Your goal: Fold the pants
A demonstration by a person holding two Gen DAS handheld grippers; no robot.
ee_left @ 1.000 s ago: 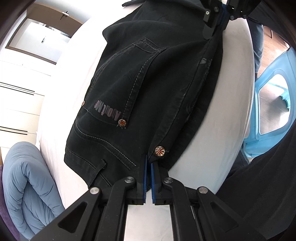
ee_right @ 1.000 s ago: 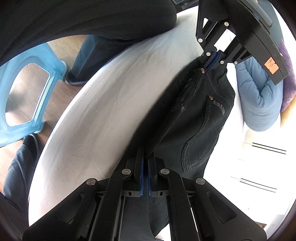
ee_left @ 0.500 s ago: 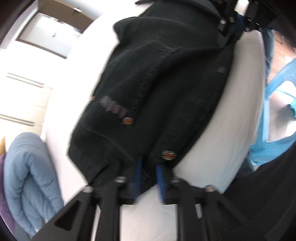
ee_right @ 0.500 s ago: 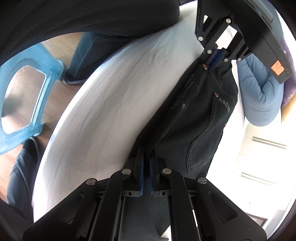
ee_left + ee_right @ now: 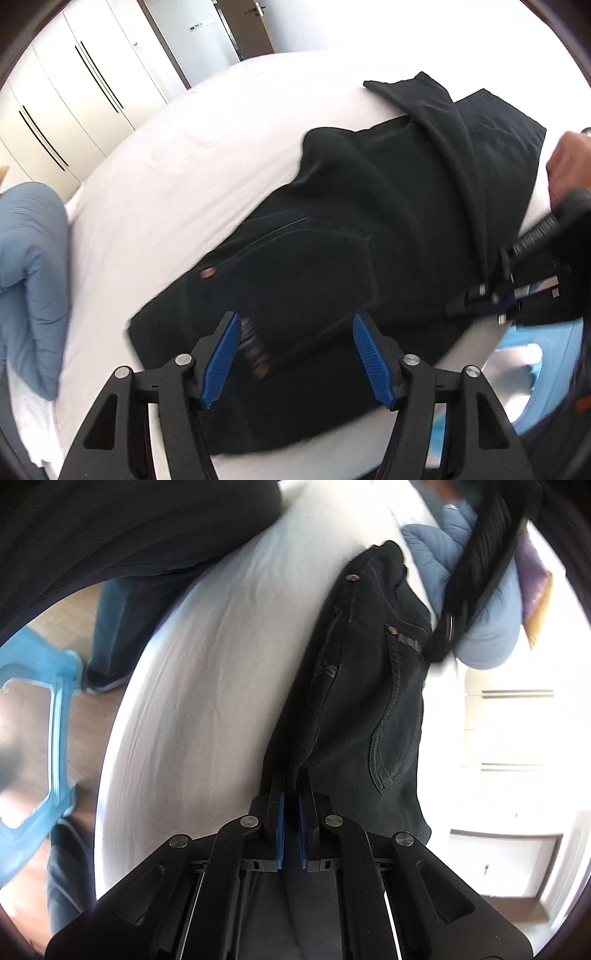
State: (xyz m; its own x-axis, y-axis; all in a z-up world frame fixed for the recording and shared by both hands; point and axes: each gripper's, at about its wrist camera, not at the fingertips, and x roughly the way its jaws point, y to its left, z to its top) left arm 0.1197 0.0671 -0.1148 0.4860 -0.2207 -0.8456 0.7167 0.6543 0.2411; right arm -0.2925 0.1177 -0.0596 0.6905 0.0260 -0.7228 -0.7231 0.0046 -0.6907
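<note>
Denim nearest the lenses, so starting there. Holding the left hand-held gripper (image 5: 295,321) released, jaws standing wide after just now opening. Gripping nothing between the blue pads (image 5: 223,354), only hovering over the waist end of the black pants (image 5: 351,240); whether quite clear of the cloth, impossible to tell through the blur.

Keeping the right hand-held gripper (image 5: 293,775) clenched, pinching a raised ridge of the pants' long edge between nearly closed pads. Tenting the fabric up into the jaws.

Lying lengthwise on the white bed (image 5: 184,166), folded leg over leg, stretching away from the right camera. Showing a back pocket (image 5: 384,746) with pale stitching and copper rivets (image 5: 352,578), all facing up. In the left view, trailing one leg end doubled across the other at the far side.

Further out in the left view, gripping the right hand-held gripper's handle with a bare hand (image 5: 569,162) at the pants' right edge. In the right view, crossing the upper corner with the blurred black body of the left hand-held gripper, above the waistband.

Past the pants, resting a bunched blue quilt (image 5: 29,277) on the bed, near the waist end. Behind that, facing white wardrobe doors (image 5: 74,92) with dark handles, and a dark door (image 5: 251,22). On the other side of the bed, standing on a wooden floor (image 5: 22,701): a pale blue plastic stool (image 5: 55,720) and a person's trouser leg (image 5: 110,627) with a shoe.
</note>
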